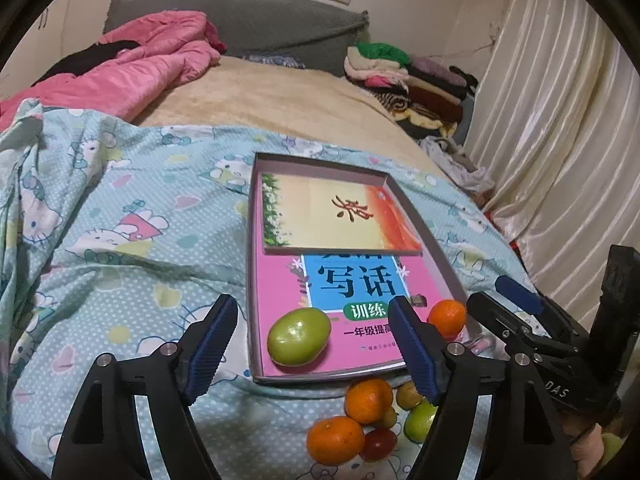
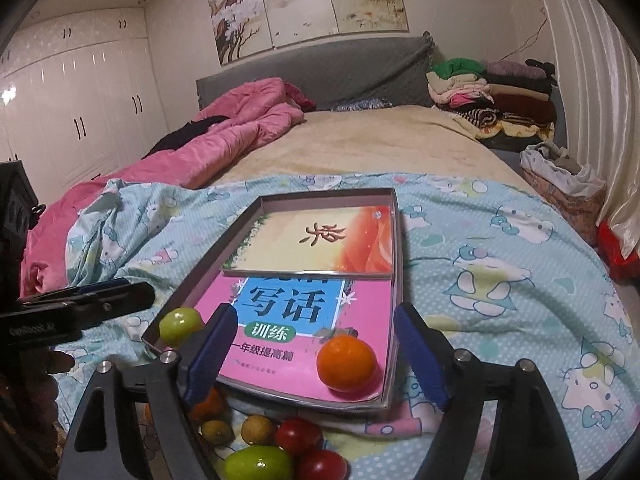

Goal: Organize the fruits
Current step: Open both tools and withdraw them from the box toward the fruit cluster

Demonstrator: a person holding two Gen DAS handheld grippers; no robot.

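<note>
Both tongs are spread wide with nothing between their pads. The left tongs (image 1: pixel 312 344) hover just short of the shallow box (image 1: pixel 256 264), whose near end lies between their tips; the right tongs (image 2: pixel 316 352) hang over the same near end from the other side.

Inside the box, a green fruit (image 1: pixel 299 336) sits between the left tongs' pads, and an orange (image 2: pixel 346 362) lies between the right tongs' pads on the pink book (image 2: pixel 304 320). The loose pile, with another orange (image 1: pixel 368 400), a red fruit (image 2: pixel 298 436) and a larger green one (image 2: pixel 258 464), lies below the tongs on the bed cover (image 1: pixel 120 280).

The likely trouble is rolling: the fruits are round, the book looks slick, and the soft bed under the box probably gives when pressed, so a nudge could send a fruit against the low wall or over it. The two tongs also work close together and could clash.

The left tongs' right arm hides part of the pile, and the frame edge cuts off its nearest fruits, so the count is unclear.
</note>
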